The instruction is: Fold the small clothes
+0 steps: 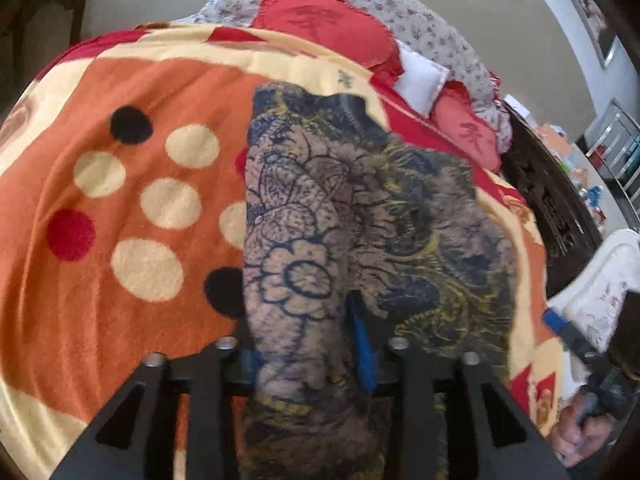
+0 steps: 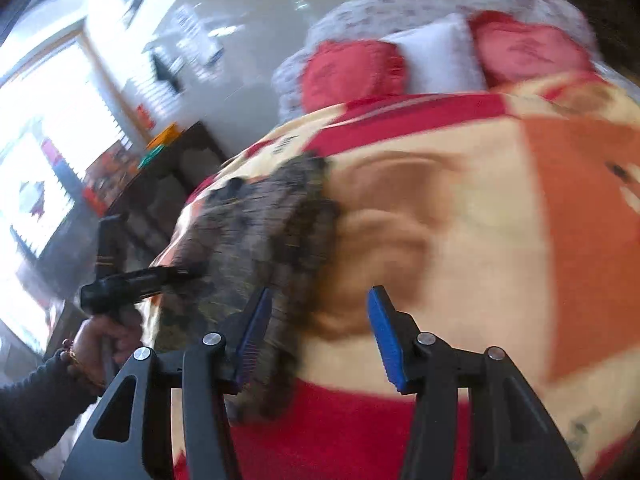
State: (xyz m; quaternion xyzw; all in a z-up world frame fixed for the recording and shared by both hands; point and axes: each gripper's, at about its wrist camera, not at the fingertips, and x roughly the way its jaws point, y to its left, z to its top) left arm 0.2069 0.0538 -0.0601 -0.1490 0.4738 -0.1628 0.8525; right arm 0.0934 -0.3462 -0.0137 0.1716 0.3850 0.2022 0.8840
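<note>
the patterned garment (image 1: pixel 360 216), grey-brown with dark blue flower outlines and yellow threads, lies on the orange, cream and red blanket (image 1: pixel 120 200) that covers the bed, with its near end rising up between the fingers of the left claw (image 1: pixel 308 344). in the left wrist view the cloth fills the gap between the two black arms, and one blue pad (image 1: pixel 364 344) shows just beside the fabric on its right; the other pad is hidden behind the cloth, so i cannot tell whether this claw is pinching the garment or merely has it draped through (the picture is also a little soft here).

in the right wrist view, which is smeared by motion, the right claw (image 2: pixel 320 332) stands released, its two blue pads (image 2: pixel 386 340) well apart with only blanket showing between them. the garment's edge runs just beside and under its left-hand finger. a hand (image 2: pixel 108 340) with a dark sleeve and a bangle grips the handle of the left claw at the lower left.

at the head of the bed sit red cushions (image 1: pixel 328 28), a white pillow (image 1: pixel 420 78) and a floral quilt (image 1: pixel 420 28).
</note>
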